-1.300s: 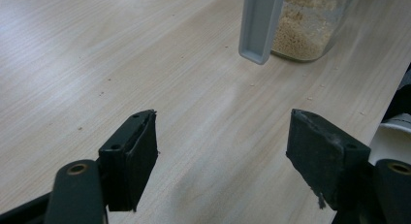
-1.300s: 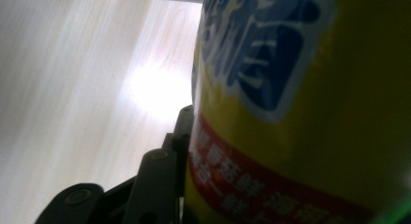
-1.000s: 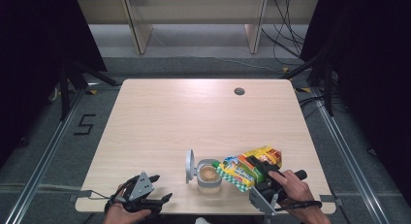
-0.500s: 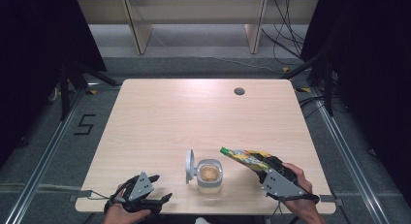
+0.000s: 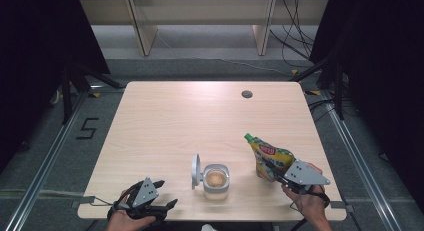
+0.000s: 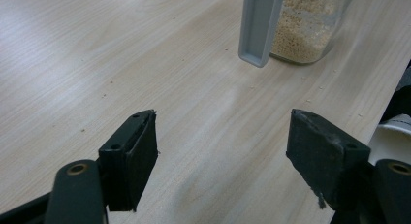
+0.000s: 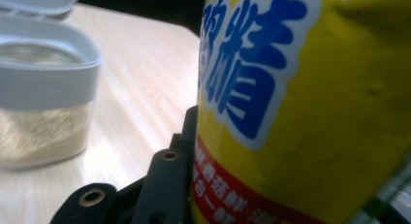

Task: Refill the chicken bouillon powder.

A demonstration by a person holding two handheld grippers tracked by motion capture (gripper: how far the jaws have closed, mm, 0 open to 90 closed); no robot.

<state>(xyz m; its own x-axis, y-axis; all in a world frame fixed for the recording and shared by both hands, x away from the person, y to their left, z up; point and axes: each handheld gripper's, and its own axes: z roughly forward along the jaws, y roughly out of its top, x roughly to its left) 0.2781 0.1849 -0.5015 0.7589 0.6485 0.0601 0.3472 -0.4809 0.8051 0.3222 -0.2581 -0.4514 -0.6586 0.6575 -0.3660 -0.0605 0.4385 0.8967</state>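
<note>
Prominently, the yellow pouch (image 5: 270, 160) carries large blue Chinese characters outlined in white, and below them a red band with smaller pale characters; blur and closeness keep them from being read for certain. It is a soft, glossy squeeze pouch with a green screw cap at its top, standing near the table's right front edge, well to the right of the clear container (image 5: 216, 181). The right gripper (image 5: 285, 177) is clamped on the pouch's lower part; its jaws have just been closing, and in the right gripper view the pouch (image 7: 310, 107) sits pressed against a black jaw.

That container is a squarish transparent tub with a pale grey rim, its grey lid flipped open and standing up on its left. Fine, sandy beige grains fill it.

The left gripper (image 6: 223, 151) rests at the table's front left, its black rubbery jaws wide apart over bare wood. The table (image 5: 200, 121) is smooth, light wood grain with a round cable hole.
</note>
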